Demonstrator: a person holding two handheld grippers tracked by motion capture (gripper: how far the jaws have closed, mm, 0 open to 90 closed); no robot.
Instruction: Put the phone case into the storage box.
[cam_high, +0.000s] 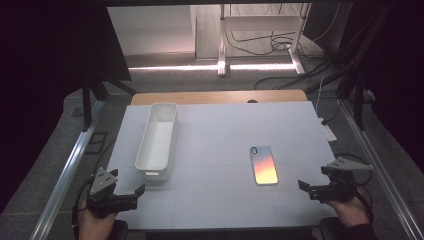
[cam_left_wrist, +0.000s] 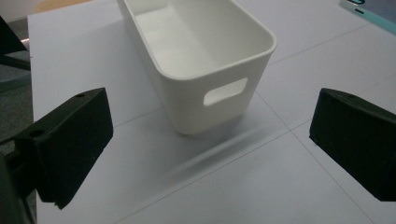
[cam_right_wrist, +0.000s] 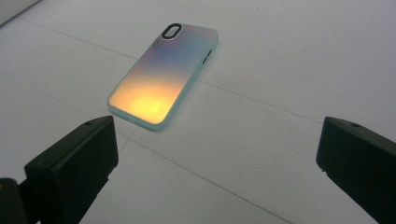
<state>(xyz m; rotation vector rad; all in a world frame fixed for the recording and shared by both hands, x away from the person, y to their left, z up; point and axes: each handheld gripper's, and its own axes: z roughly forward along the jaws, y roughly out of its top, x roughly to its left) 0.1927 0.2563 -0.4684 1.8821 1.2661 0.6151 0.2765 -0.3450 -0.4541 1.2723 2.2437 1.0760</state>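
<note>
Both grippers are waiting at the near edge, jaws spread wide and empty: the right gripper (cam_high: 314, 189) facing the phone case (cam_high: 264, 165) lying flat on the surface (cam_high: 215, 130), the left gripper (cam_high: 131, 192) facing the white bin (cam_high: 157, 140). Judging by this, the approach is starting; next comes reaching forward and straddling the case's edges.

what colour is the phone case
Iridescent: purple-blue fading to orange-yellow, with a pale mint rim; the phone case shows best in the right gripper view.

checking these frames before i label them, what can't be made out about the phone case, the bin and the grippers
- Phone case: its underside lies against the table; whether a phone sits inside cannot be told. In the left gripper view the top edge cuts it to a corner.
- White bin: far end cut off by the top edge in the left gripper view.
- Left gripper and right gripper: small and dark in the high view; the inner pad faces cannot be seen.
</note>
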